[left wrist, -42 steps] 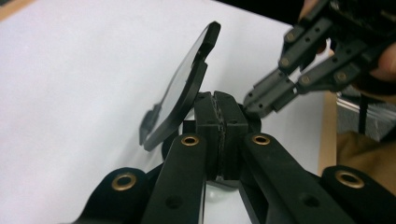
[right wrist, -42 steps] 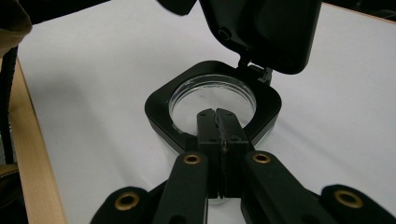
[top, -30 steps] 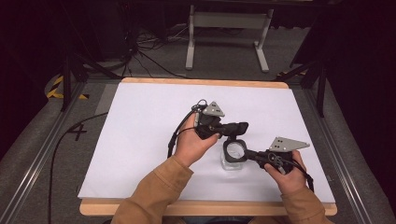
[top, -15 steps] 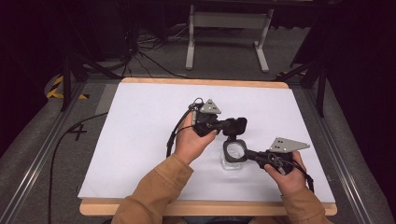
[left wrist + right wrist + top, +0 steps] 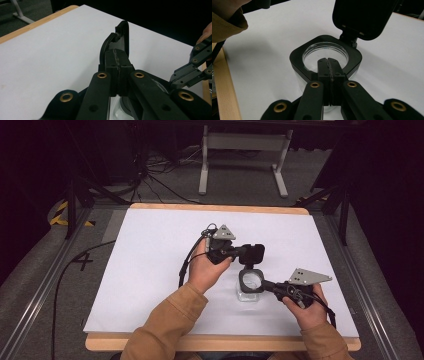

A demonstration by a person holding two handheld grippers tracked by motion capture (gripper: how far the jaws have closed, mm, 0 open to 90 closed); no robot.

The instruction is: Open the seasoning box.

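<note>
since the earlier frame the left gripper (image 5: 254,253) has swung a little, its grey three-cornered plate tipping up toward the far edge; the right gripper (image 5: 256,281) and the container sit where they were.

clear square container with a black frame top (image 5: 249,284) stands on the white table (image 5: 150,270), right of centre and toward the near edge, between the two hands. its black hinged lid (image 5: 252,253) stands flipped open at the far side of the frame, hinge at the rim.

left gripper: fingers (image 5: 117,75) pressed together, pinching the edge of the open lid (image 5: 117,43), which sticks up beyond the tips in the left gripper view. left hand (image 5: 202,270) holds it just left of the container.

right gripper: comes in from the right, fingers (image 5: 328,67) pressed together over the near side of the black frame (image 5: 325,58), tips reaching past it over the round opening. whether they actually clamp the frame rim, cannot tell; they touch it at least. the right gripper view looks down into the clear inside, lid (image 5: 362,17) raised behind it. right hand (image 5: 307,307) near the table's front edge.

brown sleeves on both forearms.
</note>
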